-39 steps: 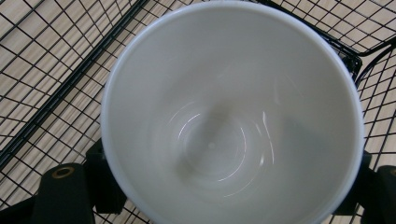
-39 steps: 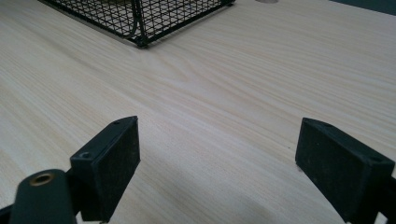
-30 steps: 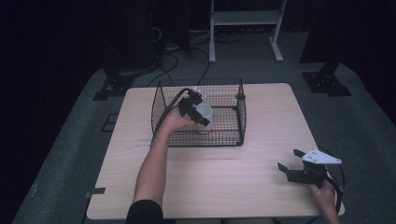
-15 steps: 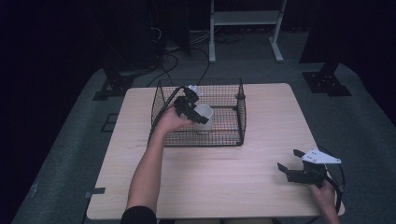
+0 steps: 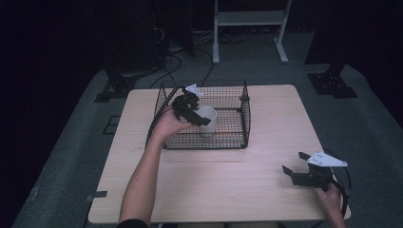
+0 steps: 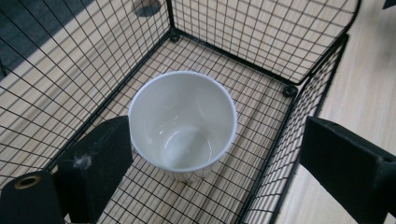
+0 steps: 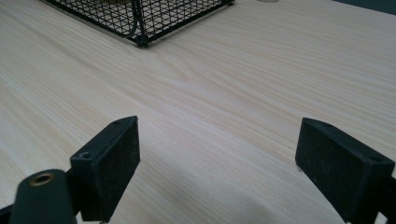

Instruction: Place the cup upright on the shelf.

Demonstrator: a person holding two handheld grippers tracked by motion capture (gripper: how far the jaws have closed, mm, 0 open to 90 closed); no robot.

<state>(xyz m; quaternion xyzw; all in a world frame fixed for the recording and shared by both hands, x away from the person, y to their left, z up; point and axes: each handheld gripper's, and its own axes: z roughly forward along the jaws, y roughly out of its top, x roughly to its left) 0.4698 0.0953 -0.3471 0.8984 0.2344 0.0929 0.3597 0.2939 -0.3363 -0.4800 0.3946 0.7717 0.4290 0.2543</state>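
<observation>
Right now the white cup [image 6: 183,127] stood upright and empty on the floor of the wire basket [image 5: 240,122], toward its near-left part. Your left hand-held gripper [image 5: 199,118] hung over the basket with jaws spread wide, one jaw beside the cup's rim, the other out past the basket wall; it held nothing. Your right hand-held gripper [image 5: 295,167] sat low over the worktop [image 5: 228,175] at the near-right corner, well apart from the basket, jaws wide open and empty.
</observation>
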